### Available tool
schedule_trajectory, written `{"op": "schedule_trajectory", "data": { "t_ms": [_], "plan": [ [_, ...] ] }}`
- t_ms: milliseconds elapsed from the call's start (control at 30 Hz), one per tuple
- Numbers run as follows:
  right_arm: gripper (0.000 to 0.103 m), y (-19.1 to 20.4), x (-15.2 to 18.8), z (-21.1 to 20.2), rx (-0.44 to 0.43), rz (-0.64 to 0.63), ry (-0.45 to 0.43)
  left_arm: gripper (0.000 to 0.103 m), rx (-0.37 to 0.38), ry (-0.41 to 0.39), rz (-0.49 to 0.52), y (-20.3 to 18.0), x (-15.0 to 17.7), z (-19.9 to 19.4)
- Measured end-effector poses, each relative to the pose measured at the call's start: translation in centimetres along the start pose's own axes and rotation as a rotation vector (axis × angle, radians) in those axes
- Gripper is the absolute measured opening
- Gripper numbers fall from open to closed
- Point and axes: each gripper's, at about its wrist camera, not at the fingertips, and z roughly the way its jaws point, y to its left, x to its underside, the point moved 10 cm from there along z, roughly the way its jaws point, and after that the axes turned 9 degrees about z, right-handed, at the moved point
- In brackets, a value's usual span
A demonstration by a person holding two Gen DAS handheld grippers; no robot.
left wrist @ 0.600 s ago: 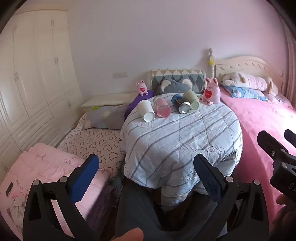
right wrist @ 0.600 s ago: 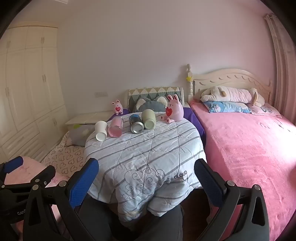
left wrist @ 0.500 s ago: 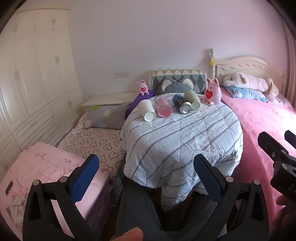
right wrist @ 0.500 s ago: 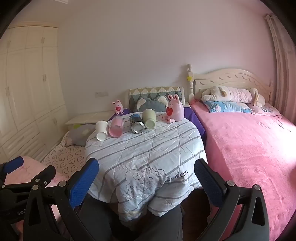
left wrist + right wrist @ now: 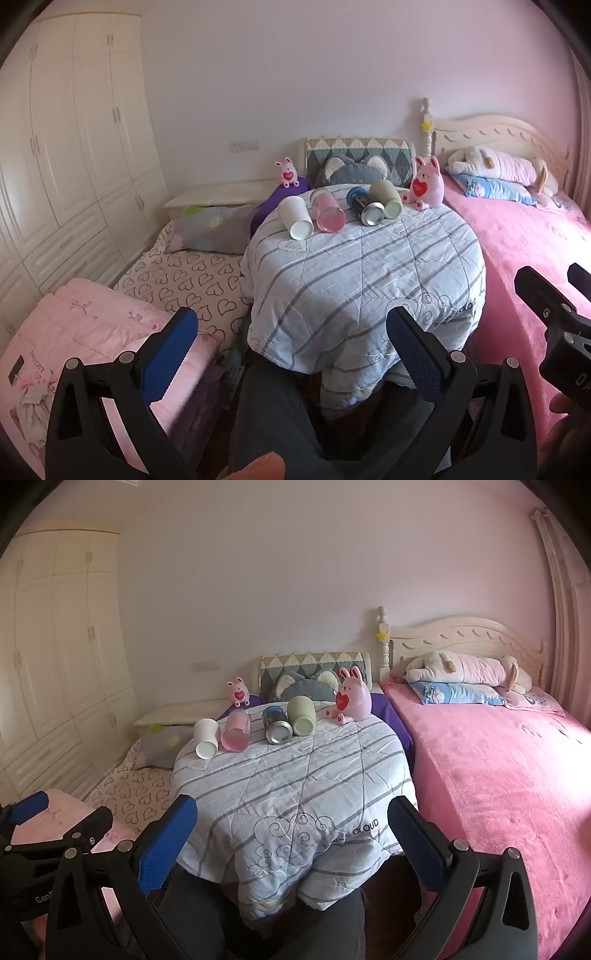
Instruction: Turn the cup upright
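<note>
While the left gripper [image 5: 291,332] hangs empty, jaws wide apart, well short of the quilted surface [image 5: 369,266], the left view shows a white cup [image 5: 295,218], pink cup [image 5: 328,214], tin can [image 5: 365,210] and green cup [image 5: 388,199] lying tipped along its far edge; all look light and rigid, best gripped across the side wall. From the right view, the right gripper [image 5: 291,812] is likewise spread and empty, the same row lies near the pink bunny [image 5: 352,698], and which cup is meant, or any contents, I cannot tell.

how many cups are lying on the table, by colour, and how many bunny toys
white cup: 1
pink cup: 1
blue and silver cup: 1
green cup: 1
pink bunny toys: 2, the large bunny on the quilt and the small bunny behind it
total: 4 cups, all on their sides, plus 2 bunnies, 6 things
</note>
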Motion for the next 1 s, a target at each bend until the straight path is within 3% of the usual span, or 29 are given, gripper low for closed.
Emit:
{"op": "schedule_trajectory", "data": {
  "t_ms": [1000],
  "plan": [
    [0.103,0.18,0.35,0.39,-0.014,-0.003,0.01,0.103,0.004,0.008,-0.002,0.21,0.31,0.55]
  ]
}}
